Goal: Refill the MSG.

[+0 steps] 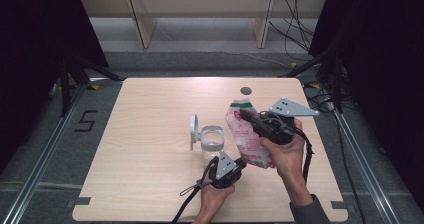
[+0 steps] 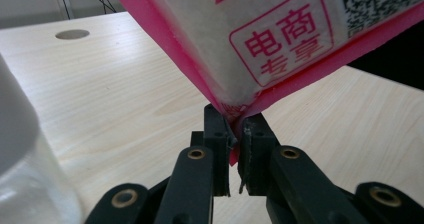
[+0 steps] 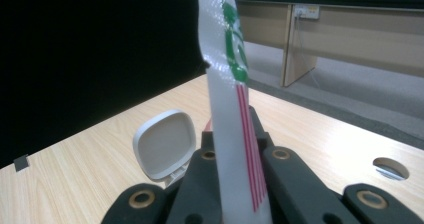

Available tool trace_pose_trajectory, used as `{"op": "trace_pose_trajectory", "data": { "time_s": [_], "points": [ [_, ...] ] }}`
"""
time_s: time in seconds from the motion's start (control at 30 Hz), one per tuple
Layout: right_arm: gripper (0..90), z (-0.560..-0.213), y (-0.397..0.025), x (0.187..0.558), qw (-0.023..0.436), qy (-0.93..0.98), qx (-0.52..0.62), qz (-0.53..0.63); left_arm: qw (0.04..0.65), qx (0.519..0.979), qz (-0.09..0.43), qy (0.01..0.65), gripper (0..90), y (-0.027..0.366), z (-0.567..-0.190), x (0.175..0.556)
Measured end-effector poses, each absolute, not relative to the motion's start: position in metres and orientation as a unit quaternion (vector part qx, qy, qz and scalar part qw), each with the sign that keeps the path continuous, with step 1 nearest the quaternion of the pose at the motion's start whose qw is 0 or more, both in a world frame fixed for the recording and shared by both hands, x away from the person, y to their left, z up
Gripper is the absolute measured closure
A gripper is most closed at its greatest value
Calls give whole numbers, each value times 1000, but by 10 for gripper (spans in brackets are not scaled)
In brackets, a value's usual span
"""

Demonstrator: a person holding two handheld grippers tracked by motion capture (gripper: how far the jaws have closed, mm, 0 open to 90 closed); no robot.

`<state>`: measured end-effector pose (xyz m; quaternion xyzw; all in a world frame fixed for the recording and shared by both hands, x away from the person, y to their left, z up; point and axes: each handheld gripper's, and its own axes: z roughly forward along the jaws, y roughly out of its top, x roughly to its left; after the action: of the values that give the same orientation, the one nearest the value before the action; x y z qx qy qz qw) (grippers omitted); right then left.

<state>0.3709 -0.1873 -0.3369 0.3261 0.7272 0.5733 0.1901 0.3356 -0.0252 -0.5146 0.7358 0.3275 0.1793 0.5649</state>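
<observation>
A pink-and-white food pouch (image 1: 246, 136) is hanging tilted just right of the frame's centre, held clear of the table between both grippers. The right gripper (image 1: 248, 116) is pinching its green-printed top edge, jaws pressed together on the film, while the left gripper (image 1: 240, 162) is nipping the pouch's lower pink corner, jaws closed on it. Just left of the pouch, a clear jar (image 1: 212, 139) is standing with its white hinged lid (image 1: 193, 130) flipped open. The pale wood table (image 1: 150, 149) is showing a round cable hole (image 1: 245, 90) toward the upper middle. Beyond it, grey carpet, wooden desk legs and loose cables are lying between dark curtains.
</observation>
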Motion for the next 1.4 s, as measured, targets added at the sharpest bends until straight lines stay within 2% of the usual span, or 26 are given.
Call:
{"op": "trace_pose_trajectory", "data": {
  "time_s": [0.33, 0.37, 0.4, 0.47, 0.63, 0.77, 0.9, 1.03, 1.4],
  "points": [
    [900, -339, -172, 383, 192, 740, 322, 558, 572, 723, 170, 347, 836, -23, -518, 339],
    [900, -338, -171, 384, 203, 743, 314, 556, 569, 728, 173, 339, 835, -21, -518, 340],
    [900, -337, -169, 383, 184, 744, 322, 555, 562, 732, 178, 342, 836, -20, -516, 338],
    [900, -335, -168, 385, 200, 748, 311, 551, 562, 731, 182, 342, 836, -19, -514, 337],
    [900, -331, -162, 383, 189, 753, 316, 546, 560, 732, 190, 339, 836, -18, -511, 336],
    [900, -331, -157, 388, 201, 759, 301, 542, 555, 735, 201, 334, 837, -17, -513, 338],
    [900, -333, -155, 390, 185, 761, 305, 542, 552, 737, 208, 330, 837, -20, -514, 337],
    [900, -333, -156, 391, 195, 766, 299, 535, 551, 738, 209, 329, 837, -22, -514, 337],
    [900, -337, -146, 393, 177, 765, 311, 535, 552, 732, 214, 336, 837, -27, -517, 343]
  ]
}}
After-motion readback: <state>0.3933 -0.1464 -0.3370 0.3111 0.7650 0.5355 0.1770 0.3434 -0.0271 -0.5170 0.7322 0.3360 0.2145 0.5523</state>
